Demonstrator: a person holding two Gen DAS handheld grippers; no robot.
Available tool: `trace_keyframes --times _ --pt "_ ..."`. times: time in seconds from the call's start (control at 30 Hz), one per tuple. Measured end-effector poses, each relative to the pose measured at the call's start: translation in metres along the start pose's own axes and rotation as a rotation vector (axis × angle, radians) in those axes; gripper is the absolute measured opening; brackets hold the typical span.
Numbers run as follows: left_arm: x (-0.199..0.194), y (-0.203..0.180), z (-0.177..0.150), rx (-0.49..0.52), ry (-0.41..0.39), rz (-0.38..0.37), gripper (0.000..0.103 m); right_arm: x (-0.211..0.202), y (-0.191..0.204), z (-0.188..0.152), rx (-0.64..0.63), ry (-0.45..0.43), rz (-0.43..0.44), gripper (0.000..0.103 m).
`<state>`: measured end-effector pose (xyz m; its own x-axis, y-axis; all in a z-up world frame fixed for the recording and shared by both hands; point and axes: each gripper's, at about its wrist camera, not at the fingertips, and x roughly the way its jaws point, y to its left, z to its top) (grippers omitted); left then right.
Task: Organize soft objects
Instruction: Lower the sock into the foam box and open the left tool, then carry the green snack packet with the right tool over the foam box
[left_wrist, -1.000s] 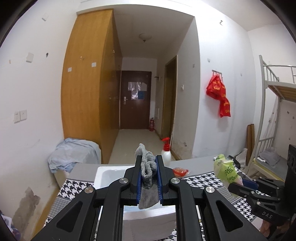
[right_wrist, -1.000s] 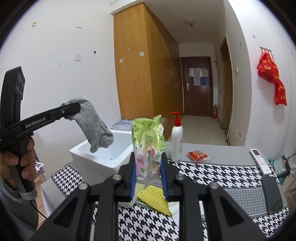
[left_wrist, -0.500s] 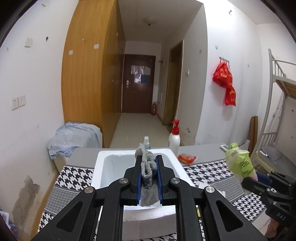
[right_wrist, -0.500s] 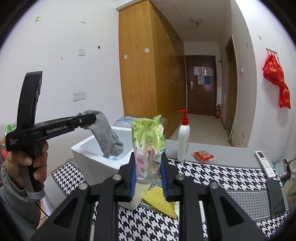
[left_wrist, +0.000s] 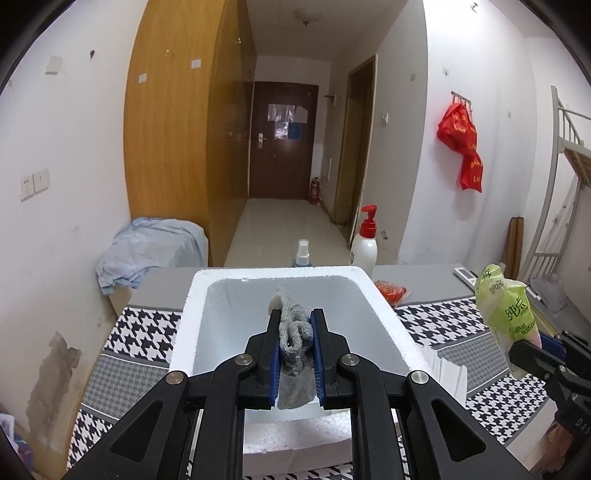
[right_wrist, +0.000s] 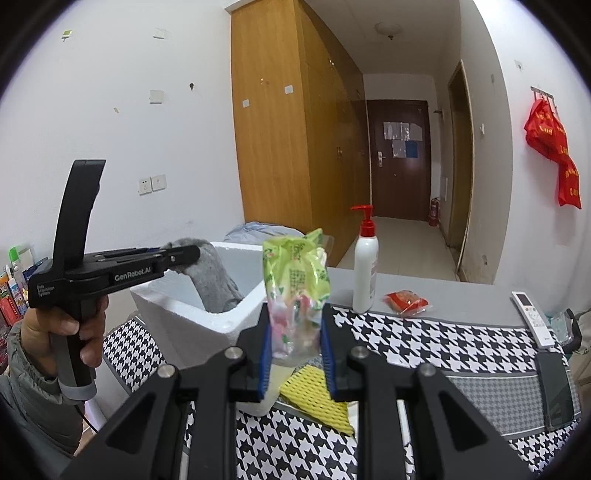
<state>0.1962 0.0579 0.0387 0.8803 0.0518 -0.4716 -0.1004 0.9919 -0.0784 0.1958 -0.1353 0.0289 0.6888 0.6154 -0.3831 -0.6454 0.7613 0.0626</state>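
My left gripper (left_wrist: 294, 325) is shut on a grey sock (left_wrist: 291, 330) and holds it over the open white foam box (left_wrist: 384, 314). In the right wrist view the left gripper (right_wrist: 184, 254) holds the sock (right_wrist: 216, 280), which hangs down into the box (right_wrist: 184, 314). My right gripper (right_wrist: 295, 332) is shut on a green tissue pack (right_wrist: 295, 280), held above the table to the right of the box. It also shows in the left wrist view (left_wrist: 504, 306).
A houndstooth cloth (right_wrist: 424, 339) covers the table. On it are a white pump bottle (right_wrist: 365, 273), a red packet (right_wrist: 406, 299), a remote (right_wrist: 532, 317), a phone (right_wrist: 557, 391) and a yellow foam net (right_wrist: 314, 395). A small spray bottle (left_wrist: 303, 253) stands behind the box.
My left gripper has tilted down and moved forward over the box, lowering the sock into it. The right gripper still holds the tissue pack at about the same place.
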Motion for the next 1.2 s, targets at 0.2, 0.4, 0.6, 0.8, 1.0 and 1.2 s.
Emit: trace_keyframes --times 0.2,0.4,0.6,0.8,1.0,1.2 --pt "-0.007 -0.002 0.001 0.017 -0.023 0.006 0.059 0.004 0.001 0.001 0.01 0.006 -0.003 0.027" --pt "-0.016 0.002 0.0 0.016 -0.052 0.012 0.086 0.006 0.004 0.002 0.006 0.007 -0.003 0.027" --pt "-0.031 0.005 -0.002 0.017 -0.108 0.033 0.097 0.006 0.006 0.003 0.003 0.0 -0.007 0.027" --pt "-0.044 0.012 -0.005 0.013 -0.144 0.063 0.102 0.008 0.009 0.005 0.006 -0.008 -0.01 0.027" --pt "-0.053 0.022 -0.005 0.0 -0.157 0.071 0.102 0.015 0.02 0.01 -0.012 -0.005 0.0 0.027" --pt "-0.062 0.035 -0.008 -0.019 -0.167 0.088 0.102 0.022 0.027 0.015 -0.026 -0.007 0.014 0.027"
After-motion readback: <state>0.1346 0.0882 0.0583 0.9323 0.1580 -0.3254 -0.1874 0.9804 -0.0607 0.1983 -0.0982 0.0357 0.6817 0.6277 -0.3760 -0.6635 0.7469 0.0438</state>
